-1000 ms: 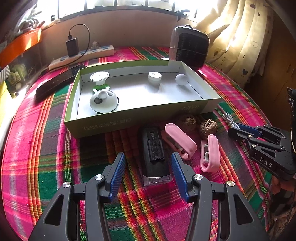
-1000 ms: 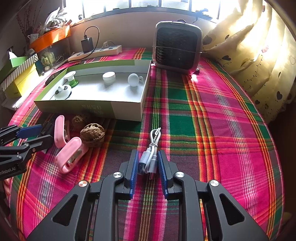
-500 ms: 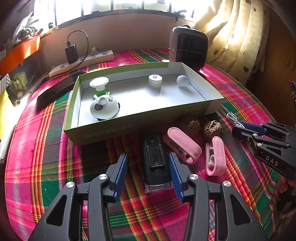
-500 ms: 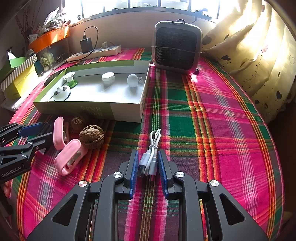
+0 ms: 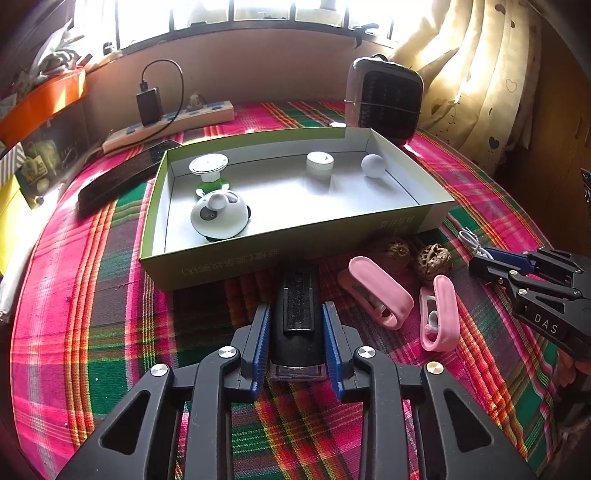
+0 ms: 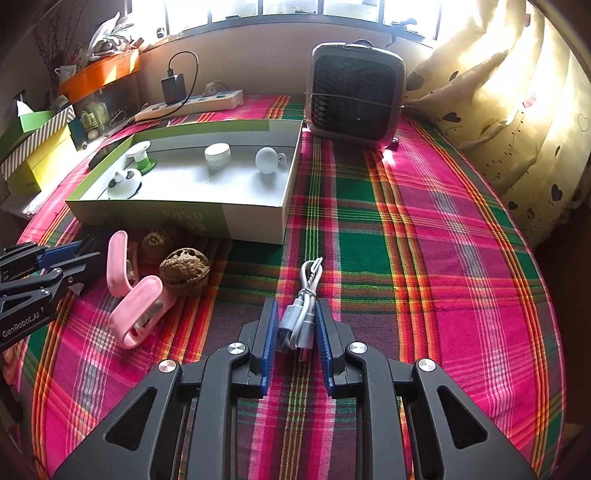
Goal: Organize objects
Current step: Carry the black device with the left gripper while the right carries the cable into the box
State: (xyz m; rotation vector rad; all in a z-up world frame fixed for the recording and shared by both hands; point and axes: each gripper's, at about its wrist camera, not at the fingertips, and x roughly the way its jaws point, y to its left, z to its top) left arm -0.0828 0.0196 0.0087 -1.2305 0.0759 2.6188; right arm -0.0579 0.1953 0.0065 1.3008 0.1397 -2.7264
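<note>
left gripper (image 5: 295, 343) jaws closing around black flashlight (image 5: 297, 321) (rigid, likely weighty) lying before the box's (image 5: 258, 247) near wall; mid-body hold judged best. right gripper (image 6: 293, 332) clamped on soft white usb cable (image 6: 301, 314).

A lived-in home: a plaid cloth (image 6: 424, 229) covers the table beneath a sunlit window (image 6: 295, 7), heart-print curtains (image 6: 517, 110) hanging at right, a power strip (image 6: 192, 103) and small fan heater (image 6: 354, 96) at the far edge.
</note>
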